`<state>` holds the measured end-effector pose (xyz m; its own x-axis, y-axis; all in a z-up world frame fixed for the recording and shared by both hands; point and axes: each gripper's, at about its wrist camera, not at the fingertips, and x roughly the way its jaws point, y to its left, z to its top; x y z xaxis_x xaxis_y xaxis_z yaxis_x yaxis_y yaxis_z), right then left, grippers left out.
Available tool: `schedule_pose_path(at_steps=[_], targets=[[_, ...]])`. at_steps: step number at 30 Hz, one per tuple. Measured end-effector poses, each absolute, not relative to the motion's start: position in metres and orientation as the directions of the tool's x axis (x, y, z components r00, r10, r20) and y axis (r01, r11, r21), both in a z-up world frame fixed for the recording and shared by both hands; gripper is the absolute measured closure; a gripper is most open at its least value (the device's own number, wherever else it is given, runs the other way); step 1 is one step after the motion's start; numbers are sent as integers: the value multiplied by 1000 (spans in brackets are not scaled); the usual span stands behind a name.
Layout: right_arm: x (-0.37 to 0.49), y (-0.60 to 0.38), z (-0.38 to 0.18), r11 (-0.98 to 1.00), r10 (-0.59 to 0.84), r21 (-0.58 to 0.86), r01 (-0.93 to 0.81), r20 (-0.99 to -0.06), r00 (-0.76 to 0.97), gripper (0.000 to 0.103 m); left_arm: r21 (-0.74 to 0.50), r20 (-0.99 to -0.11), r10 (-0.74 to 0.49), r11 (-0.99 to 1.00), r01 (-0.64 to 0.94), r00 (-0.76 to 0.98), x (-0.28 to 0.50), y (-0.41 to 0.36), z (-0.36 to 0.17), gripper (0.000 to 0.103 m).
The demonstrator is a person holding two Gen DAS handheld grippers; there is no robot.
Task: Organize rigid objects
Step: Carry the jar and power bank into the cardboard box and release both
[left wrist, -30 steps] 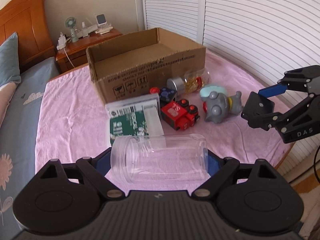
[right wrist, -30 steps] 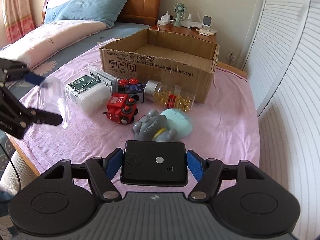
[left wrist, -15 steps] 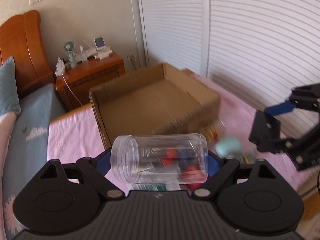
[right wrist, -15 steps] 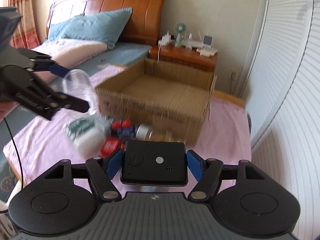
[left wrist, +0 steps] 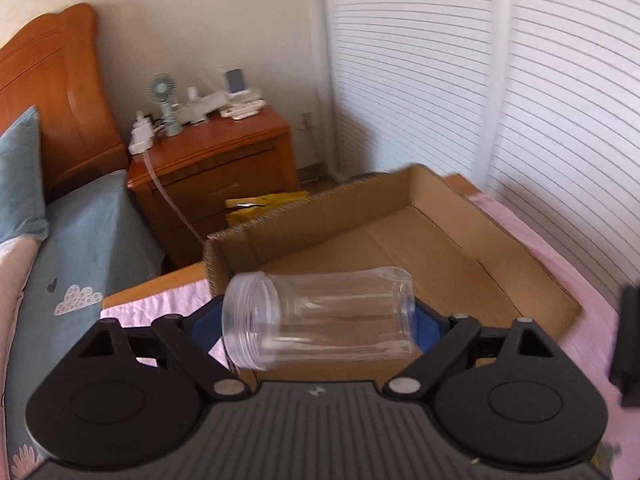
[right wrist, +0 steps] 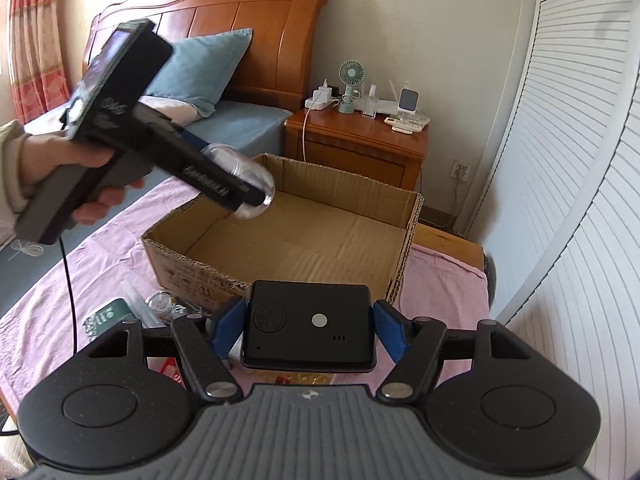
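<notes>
Pinching a clear plastic jar (left wrist: 320, 318) sideways between its blue pads, my left gripper (left wrist: 318, 320) holds it in the air above the near-left corner of the open cardboard box (left wrist: 432, 236). My right gripper (right wrist: 310, 334) is clamped on a flat black device (right wrist: 308, 330), hovering just in front of the box's near wall. Below it, in front of the box, I see a green-labelled packet (right wrist: 108, 316) on the pink cloth (right wrist: 104, 256). Behind the box stands a wooden nightstand (right wrist: 360, 142).

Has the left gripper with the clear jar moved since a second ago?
Yes. The left gripper with the clear jar rose from the pink cloth and went forward, now over the cardboard box.
</notes>
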<state>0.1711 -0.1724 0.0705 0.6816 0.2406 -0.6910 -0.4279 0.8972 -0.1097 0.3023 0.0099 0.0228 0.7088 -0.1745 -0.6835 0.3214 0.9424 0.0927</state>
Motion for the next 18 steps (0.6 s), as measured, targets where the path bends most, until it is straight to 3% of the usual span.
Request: schedule_pose_path(at_steps=[7, 18], targets=[[180, -175, 65, 902, 238, -96, -421, -704, 670, 29, 65, -673, -167, 957, 282, 721, 292, 23, 25, 6], [196, -177, 68, 907, 255, -58, -417, -711, 656, 29, 98, -655, -124, 964, 247, 746, 195, 22, 51, 2]])
